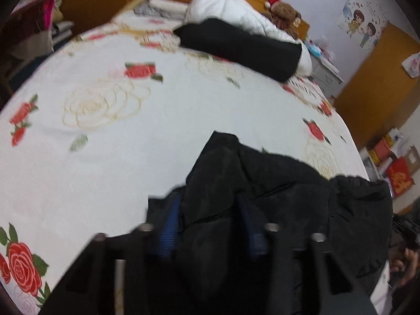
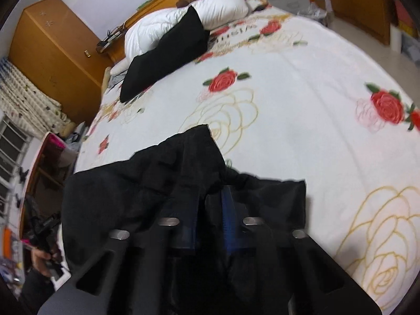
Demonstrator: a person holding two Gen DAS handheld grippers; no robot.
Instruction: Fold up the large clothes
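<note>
- I'm over a wide bed that fills both views, spread with a white cover printed with red roses and gold outline flowers
- Around it I see orange-brown wooden wardrobes, a wooden headboard, pale walls with cartoon stickers, and boxes stacked on the floor at one side
- At the head end a white duvet is bundled up with a folded black garment lying across it, and a brown teddy bear sits behind
- The black jacket lies bunched at the near edge of the bed, stretched roughly from one of my grippers to the other, with one corner peaking away toward the head end
- My left gripper has a thick fold of the jacket between its blue pads, jaws partly closed on it
- My right gripper is almost closed, pinching jacket fabric
- In the right view a hand shows at the left edge; the picture is blurred
</note>
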